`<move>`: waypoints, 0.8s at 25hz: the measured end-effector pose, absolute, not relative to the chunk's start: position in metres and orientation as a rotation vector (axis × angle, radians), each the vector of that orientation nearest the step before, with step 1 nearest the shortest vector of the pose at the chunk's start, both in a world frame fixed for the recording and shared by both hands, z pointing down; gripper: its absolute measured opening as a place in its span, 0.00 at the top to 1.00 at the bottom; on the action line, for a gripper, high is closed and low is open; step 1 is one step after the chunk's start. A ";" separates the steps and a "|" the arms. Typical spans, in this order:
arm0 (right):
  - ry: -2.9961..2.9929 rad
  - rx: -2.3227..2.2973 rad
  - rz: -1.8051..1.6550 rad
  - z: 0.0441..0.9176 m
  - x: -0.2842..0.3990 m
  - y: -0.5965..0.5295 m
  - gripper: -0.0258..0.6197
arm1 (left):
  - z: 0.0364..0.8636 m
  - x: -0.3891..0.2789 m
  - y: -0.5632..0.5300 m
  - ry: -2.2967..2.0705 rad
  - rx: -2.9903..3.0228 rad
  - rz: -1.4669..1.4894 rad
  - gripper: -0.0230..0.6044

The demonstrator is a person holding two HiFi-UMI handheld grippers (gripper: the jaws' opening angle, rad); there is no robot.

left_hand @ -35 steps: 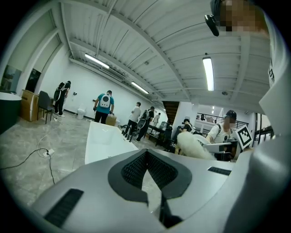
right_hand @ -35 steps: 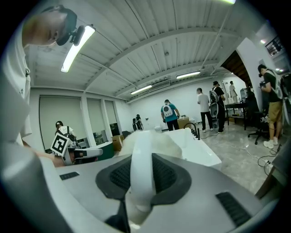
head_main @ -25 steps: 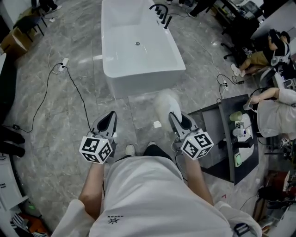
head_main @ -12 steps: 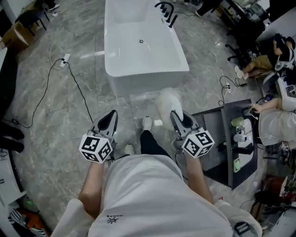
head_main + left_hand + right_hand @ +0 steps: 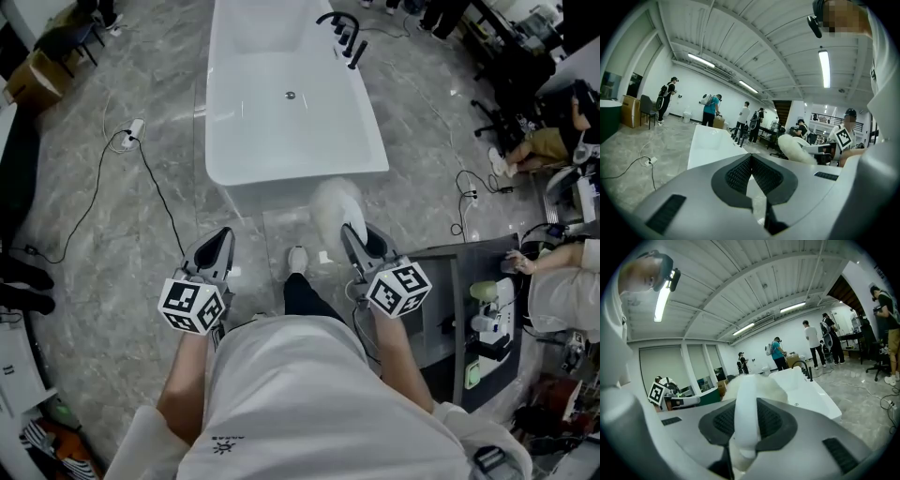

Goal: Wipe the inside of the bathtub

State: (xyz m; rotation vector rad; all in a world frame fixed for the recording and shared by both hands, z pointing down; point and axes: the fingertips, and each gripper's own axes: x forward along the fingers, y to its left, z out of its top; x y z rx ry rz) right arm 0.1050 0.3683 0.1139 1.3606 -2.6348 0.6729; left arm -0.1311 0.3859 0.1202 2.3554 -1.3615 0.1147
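Bathtub (image 5: pixel 281 112) nearer than a second ago; right hand-held gripper (image 5: pixel 349 234) grasping white duster (image 5: pixel 335 208), left hand-held gripper (image 5: pixel 217 246) clenched, empty.

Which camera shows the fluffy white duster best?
The head view: the whole fluffy duster sticks out ahead of the right tongs, close to the bathtub. The right gripper view shows mostly its white handle pinched between the jaws, fluff half hidden behind. The left gripper view shows it small, from the side.
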 end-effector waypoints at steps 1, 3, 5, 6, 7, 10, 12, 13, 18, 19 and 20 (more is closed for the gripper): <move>-2.637 1.353 0.671 0.113 0.109 0.353 0.81 | 0.119 -0.127 0.372 -1.369 2.352 0.116 0.96; -2.640 1.342 0.665 0.111 0.119 0.323 0.81 | 0.117 -0.118 0.346 -1.378 2.347 0.122 0.96; -2.641 1.333 0.666 0.112 0.131 0.297 0.81 | 0.117 -0.107 0.323 -1.377 2.345 0.127 0.96; -2.639 1.327 0.668 0.114 0.137 0.285 0.81 | 0.118 -0.102 0.312 -1.375 2.343 0.126 0.96; -2.634 1.319 0.673 0.116 0.142 0.272 0.81 | 0.118 -0.097 0.301 -1.373 2.339 0.124 0.96; -2.608 1.289 0.688 0.123 0.158 0.234 0.81 | 0.117 -0.083 0.266 -1.378 2.320 0.119 0.96; -2.597 1.273 0.702 0.128 0.169 0.211 0.81 | 0.116 -0.075 0.242 -1.393 2.310 0.123 0.96; -2.594 1.263 0.708 0.132 0.174 0.200 0.81 | 0.116 -0.071 0.231 -1.404 2.304 0.123 0.96; -2.575 1.195 0.737 0.154 0.191 0.158 0.81 | 0.120 -0.064 0.192 -1.472 2.267 0.128 0.96; -2.567 1.186 0.741 0.159 0.193 0.151 0.81 | 0.121 -0.064 0.187 -1.480 2.260 0.132 0.96; -2.558 1.181 0.748 0.163 0.195 0.146 0.81 | 0.122 -0.064 0.183 -1.486 2.255 0.137 0.96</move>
